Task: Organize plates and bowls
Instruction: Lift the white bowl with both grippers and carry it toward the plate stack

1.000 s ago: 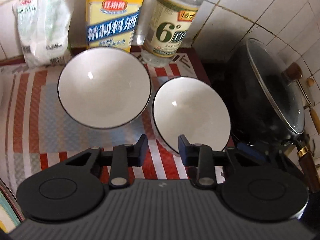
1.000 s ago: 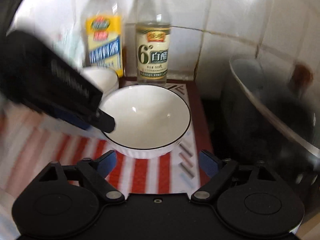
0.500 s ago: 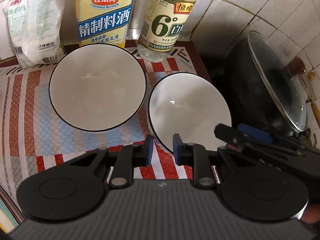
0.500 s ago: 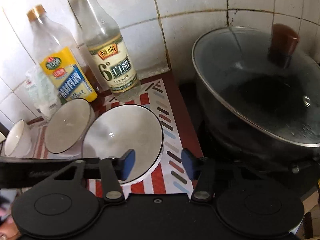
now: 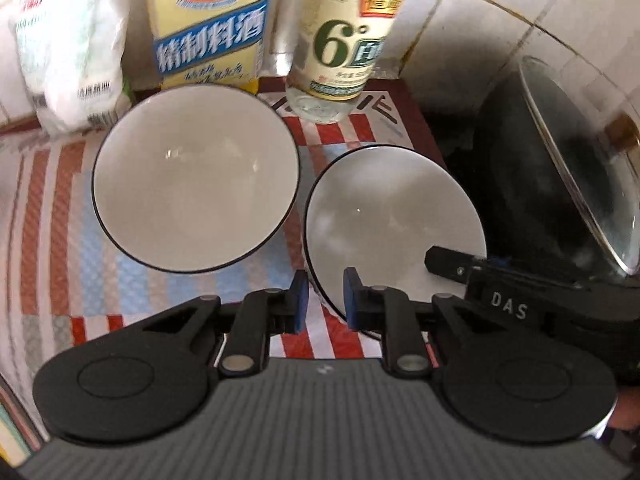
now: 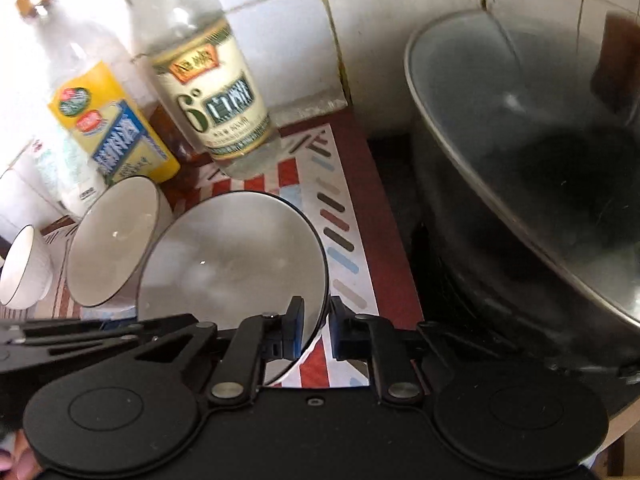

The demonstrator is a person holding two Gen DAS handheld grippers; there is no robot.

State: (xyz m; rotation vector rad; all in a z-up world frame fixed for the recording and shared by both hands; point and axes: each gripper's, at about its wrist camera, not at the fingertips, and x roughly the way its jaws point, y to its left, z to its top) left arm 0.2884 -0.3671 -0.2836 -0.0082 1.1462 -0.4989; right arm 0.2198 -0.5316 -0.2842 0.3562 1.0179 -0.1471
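From the left wrist, the tops of the 2 bottles are cut off by the frame, the white bag at far left is blurred, and the pot at right is only partly in view under its glass lid. The left gripper has its jaws closing around the near-left rim of the right bowl, and whether the pads already press the rim is hard to tell. That bowl is white with a thin dark rim and sits on the striped mat, just right of a matching left bowl. The yellow-label bottle and the green-label bottle stand behind them against white wall tiles. From the right wrist, the right gripper is clamped on the near-right rim of the same right bowl, 1 pad inside and 1 outside. The left bowl lies further left, and a small bowl is cut off at the left edge. The pot fills the right side, blurred, beside the mat with its dash pattern.
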